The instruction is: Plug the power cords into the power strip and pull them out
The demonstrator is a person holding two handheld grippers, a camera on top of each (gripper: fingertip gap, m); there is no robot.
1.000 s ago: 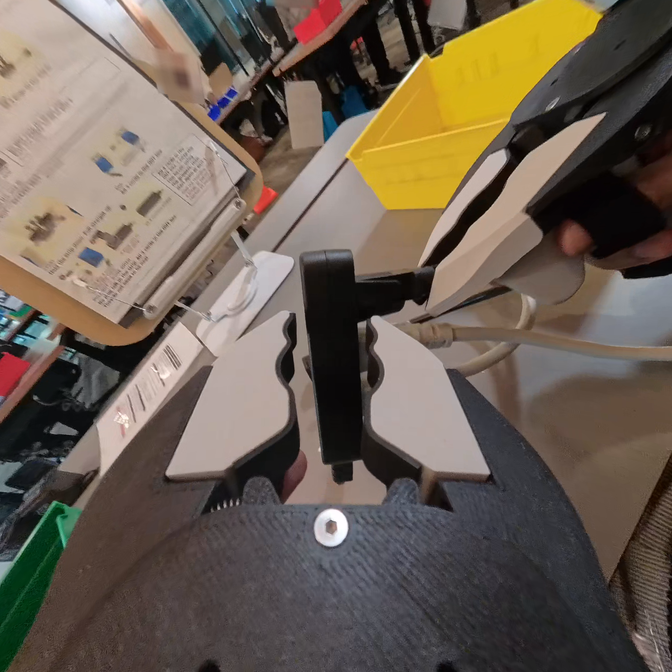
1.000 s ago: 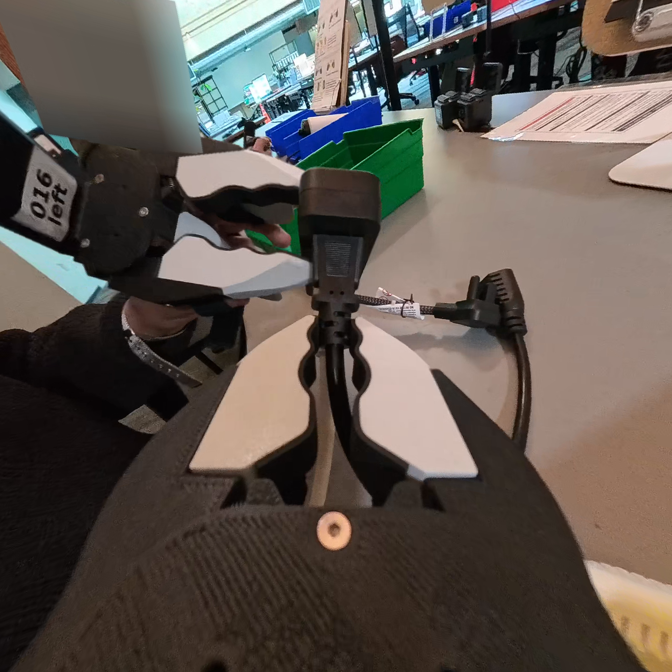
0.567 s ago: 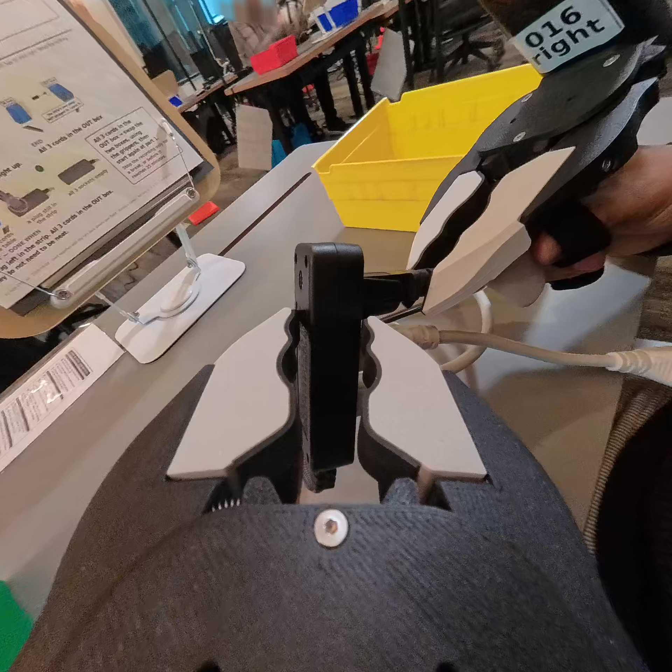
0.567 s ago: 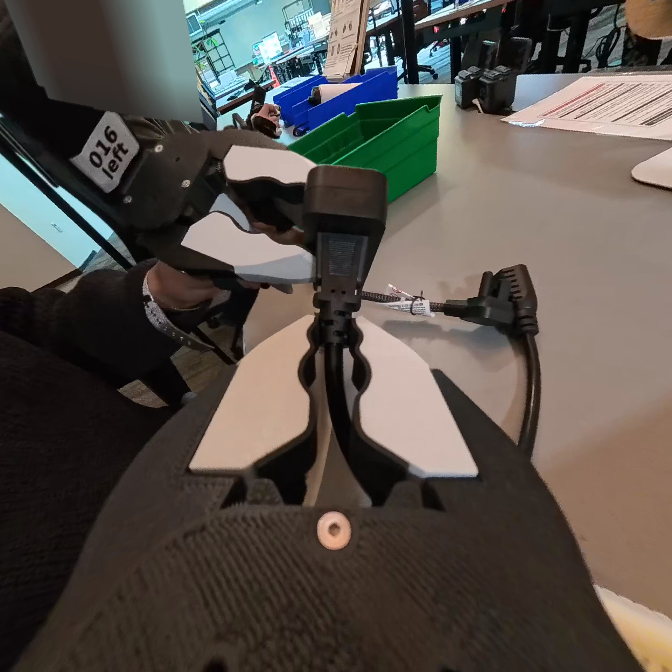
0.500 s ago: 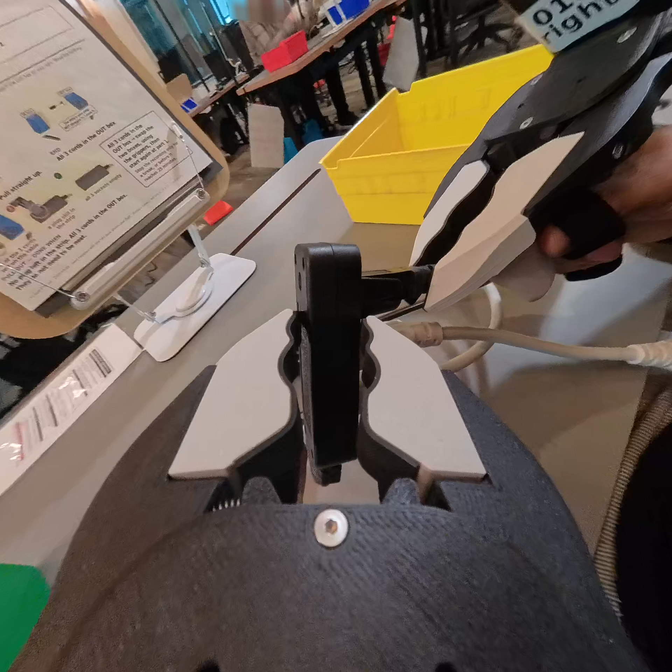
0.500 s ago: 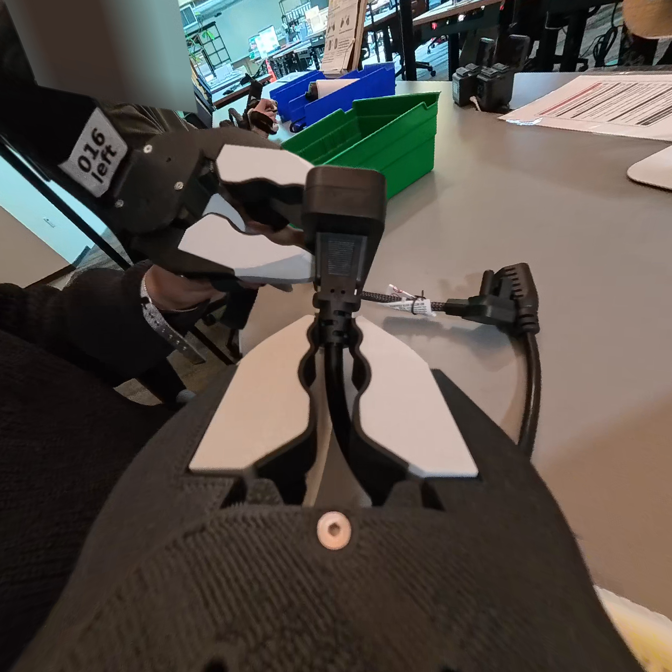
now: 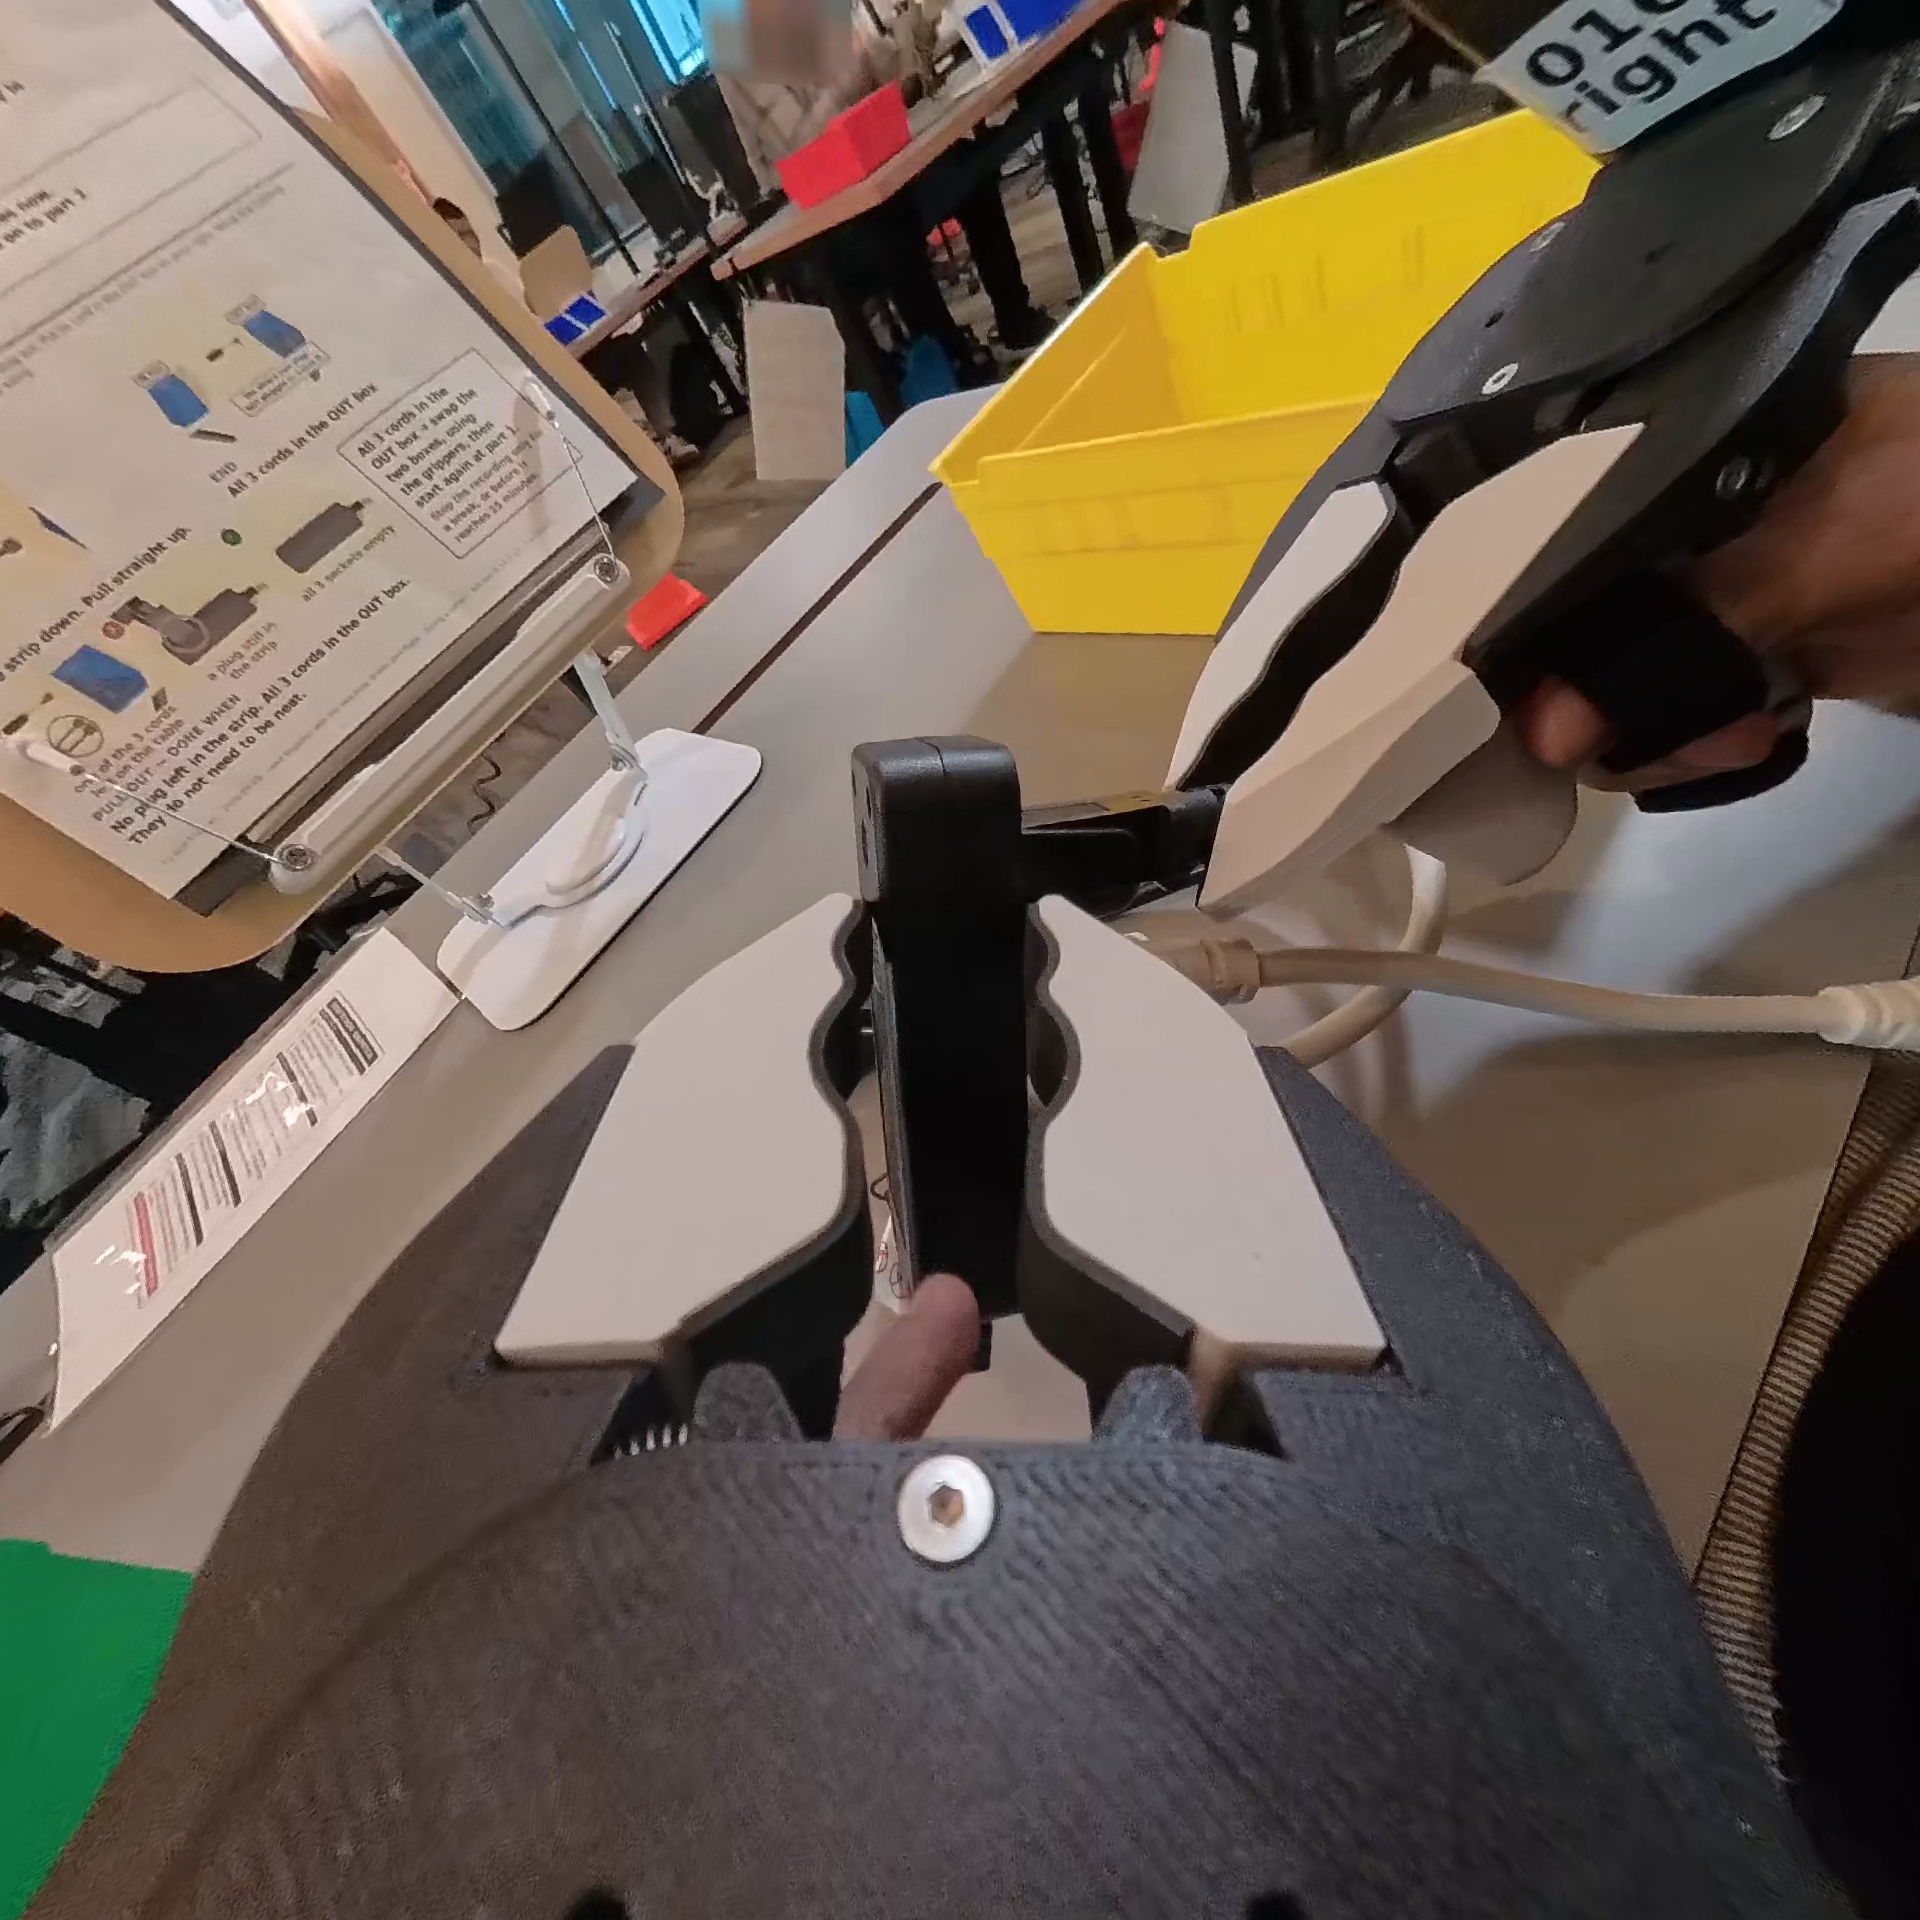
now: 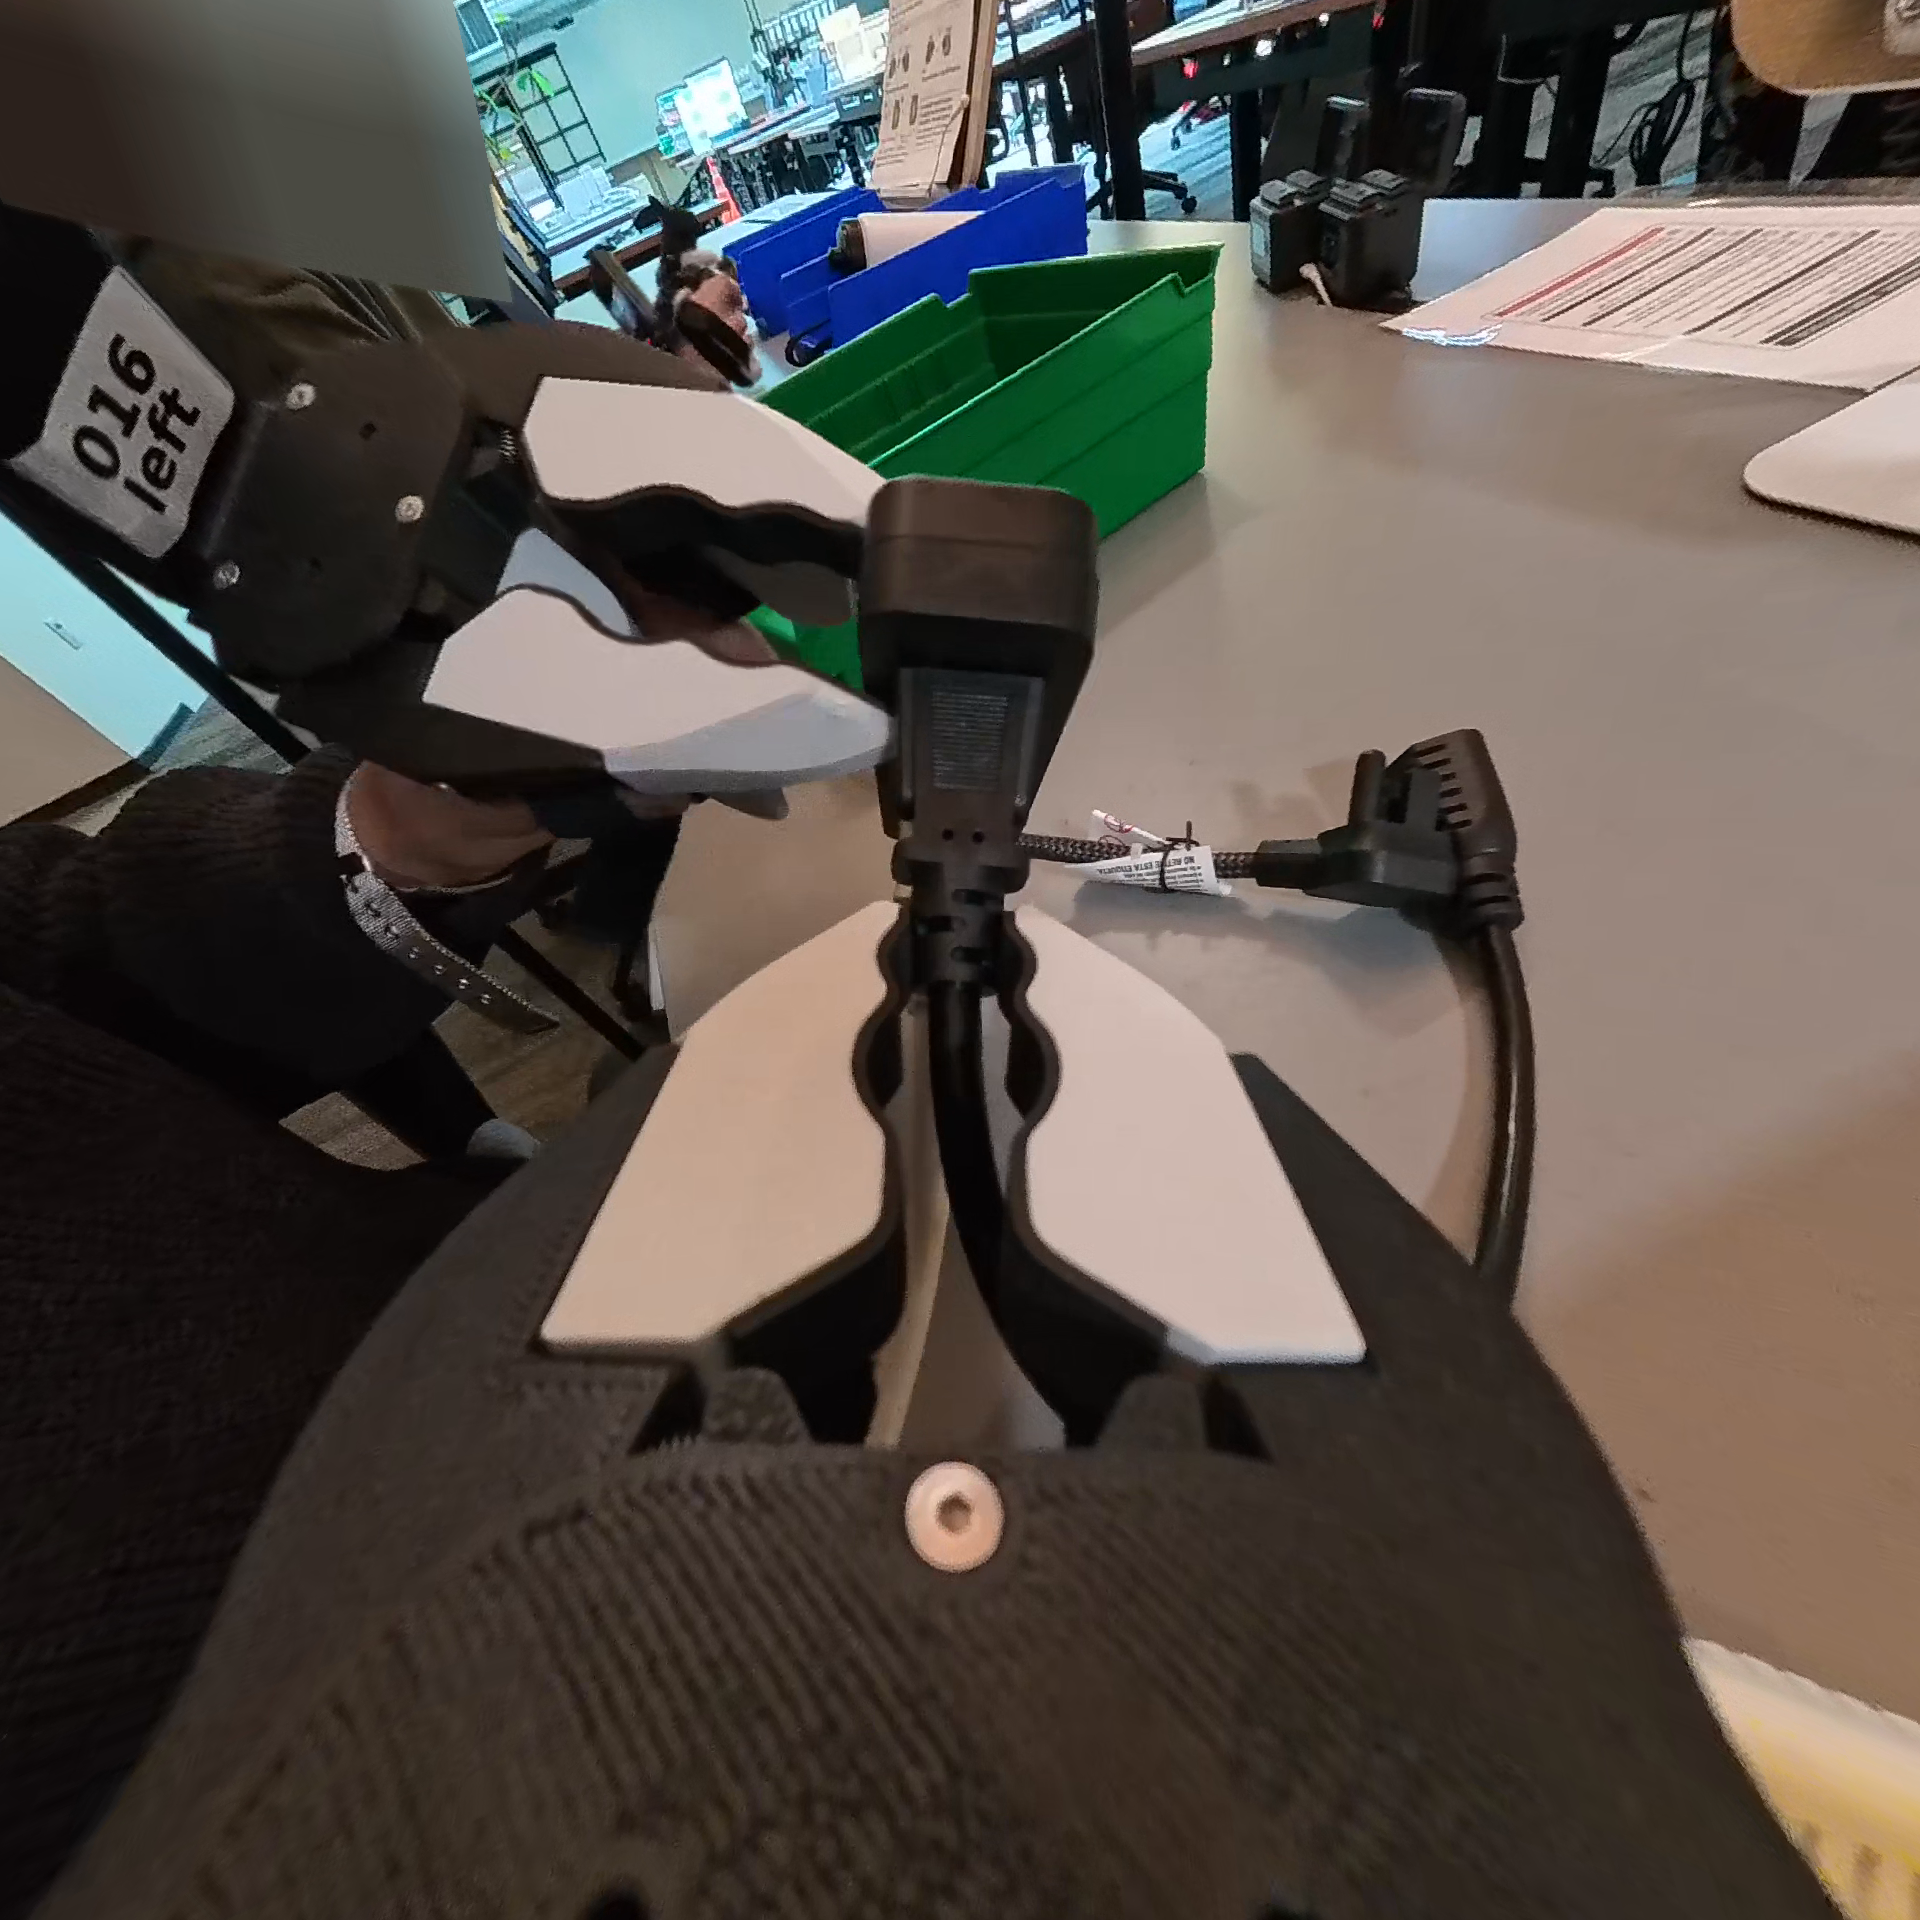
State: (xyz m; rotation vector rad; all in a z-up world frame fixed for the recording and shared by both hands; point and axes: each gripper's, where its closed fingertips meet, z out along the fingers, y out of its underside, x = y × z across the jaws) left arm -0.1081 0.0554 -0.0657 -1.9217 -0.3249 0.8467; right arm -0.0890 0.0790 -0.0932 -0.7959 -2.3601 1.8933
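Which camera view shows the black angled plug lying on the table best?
The right wrist view shows it best: the black angled plug lies in plain sight on the grey table, beyond the right gripper, with its cord curving back toward the camera. The left wrist view does not show this plug at all.

right gripper (image 8: 956, 925) clamps a black plug (image 8: 961, 873) seated in the power strip (image 8: 977, 582) held by the left gripper (image 8: 878, 623)
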